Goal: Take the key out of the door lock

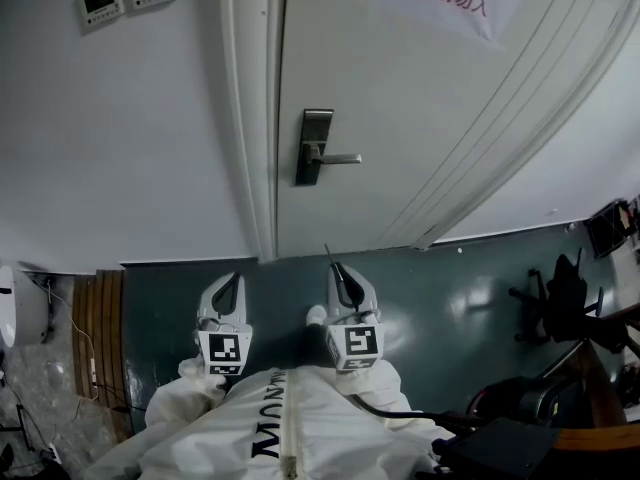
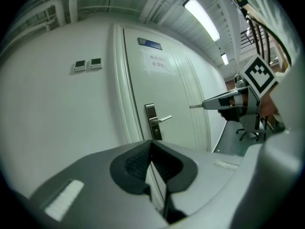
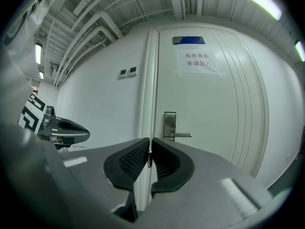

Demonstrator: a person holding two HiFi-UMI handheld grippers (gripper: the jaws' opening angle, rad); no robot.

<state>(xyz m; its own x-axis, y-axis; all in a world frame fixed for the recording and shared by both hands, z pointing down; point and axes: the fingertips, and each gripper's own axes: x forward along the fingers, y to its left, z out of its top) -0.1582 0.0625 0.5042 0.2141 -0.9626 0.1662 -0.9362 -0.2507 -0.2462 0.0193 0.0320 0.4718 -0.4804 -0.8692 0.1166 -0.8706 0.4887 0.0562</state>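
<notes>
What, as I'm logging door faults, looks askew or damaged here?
Nothing stands out. The door is shut, its handle level, its notice flat. The right gripper pinches the key, clear of the lock.

Head view, looking down the person's front: both arms, in white sleeves (image 1: 188, 393), reach forward side by side and close together. Each gripper carries a marker cube (image 1: 225, 351) that faces the camera. The left hand-held gripper (image 1: 233, 280) points ahead with its jaws closed together — the ribbed pads meet at the tips and nothing lies between them. The right hand-held gripper (image 1: 340, 271) is level with it and just beside it. Its jaws are clamped on a thin metal key (image 1: 327, 254) — the blade sticks out beyond the jaw tips.
</notes>
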